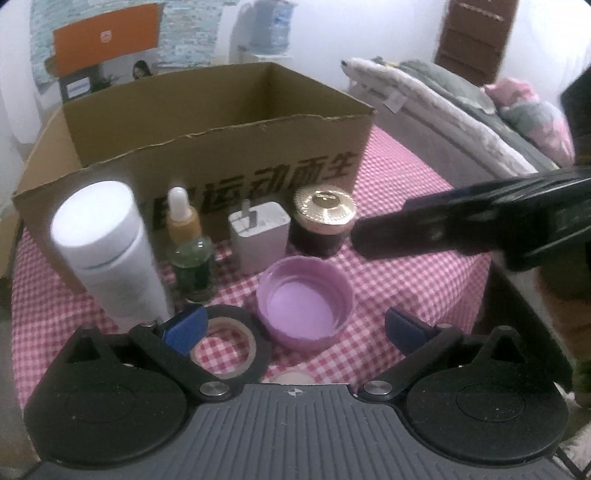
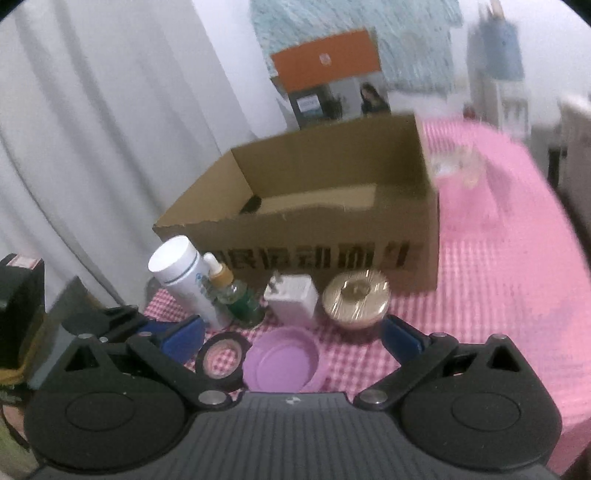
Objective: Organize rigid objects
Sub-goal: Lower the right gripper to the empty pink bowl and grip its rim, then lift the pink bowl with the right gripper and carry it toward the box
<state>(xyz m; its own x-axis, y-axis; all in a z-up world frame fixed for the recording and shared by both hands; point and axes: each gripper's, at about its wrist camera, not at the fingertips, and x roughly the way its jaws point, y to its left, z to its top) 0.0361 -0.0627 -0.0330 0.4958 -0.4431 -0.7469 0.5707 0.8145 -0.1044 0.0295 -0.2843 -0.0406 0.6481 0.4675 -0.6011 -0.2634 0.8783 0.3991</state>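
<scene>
An open cardboard box (image 1: pixel 236 147) stands on the pink checked cloth; the right wrist view (image 2: pixel 325 236) shows a dark object inside it. In front of it stand a white bottle (image 1: pixel 110 251), a green dropper bottle (image 1: pixel 188 247), a white charger (image 1: pixel 258 236) and a gold-lidded jar (image 1: pixel 323 221). Nearer lie a purple lid (image 1: pixel 304 304) and a black tape roll (image 1: pixel 229 343). My left gripper (image 1: pixel 295 328) is open around the purple lid. My right gripper (image 2: pixel 291 336) is open above the lid (image 2: pixel 282 362); one of its fingers (image 1: pixel 424 229) reaches in beside the jar.
Folded blankets (image 1: pixel 461 107) lie at the back right. A white curtain (image 2: pixel 92 147) hangs left of the table. An orange box and a water dispenser (image 1: pixel 269 26) stand behind. A clear glass object (image 2: pixel 458 166) sits right of the box.
</scene>
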